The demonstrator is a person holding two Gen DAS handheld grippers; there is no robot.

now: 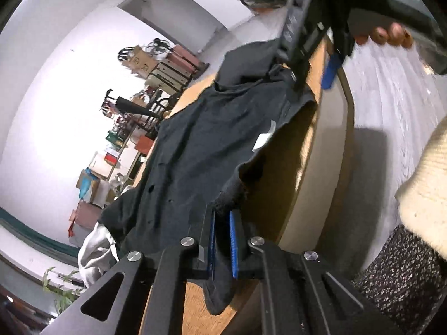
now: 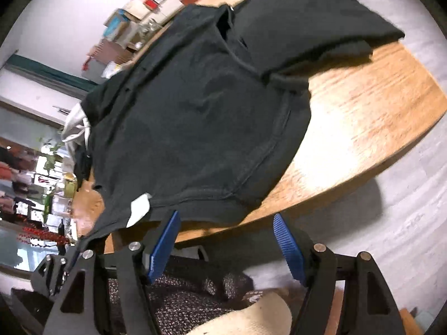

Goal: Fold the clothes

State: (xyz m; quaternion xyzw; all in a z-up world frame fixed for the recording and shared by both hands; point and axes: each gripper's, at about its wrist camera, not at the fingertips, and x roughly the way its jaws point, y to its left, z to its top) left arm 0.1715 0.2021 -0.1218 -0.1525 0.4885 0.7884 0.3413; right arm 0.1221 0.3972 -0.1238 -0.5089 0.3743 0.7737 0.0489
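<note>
Far left in the left wrist view there was a wall of clutter, boxes and suitcases (image 1: 170, 69) stacked up, plus a bit of a green plant (image 1: 60, 284) down low. A light grey garment (image 1: 95, 254) was bunched at the near-left end of the wooden table (image 1: 313, 167), partly under the black T-shirt (image 1: 195, 145).

The shirt was the main thing: spread over the table, with its near edge lifted off the wood and a white label (image 1: 264, 136) showing on the hem. The left gripper (image 1: 222, 243) had its blue pads nearly together with a fold of that black hem pinched between them. Further right and up, the right gripper (image 1: 315, 64) was at the shirt's far corner, with the person's hand (image 1: 385, 33) on the handle.

In the right wrist view the right gripper (image 2: 226, 240) had its blue fingers spread wide, nothing between them, sitting just off the table edge (image 2: 363, 128) below the draped shirt (image 2: 201, 117). The cream sleeve (image 1: 424, 184) was over at the far right.
</note>
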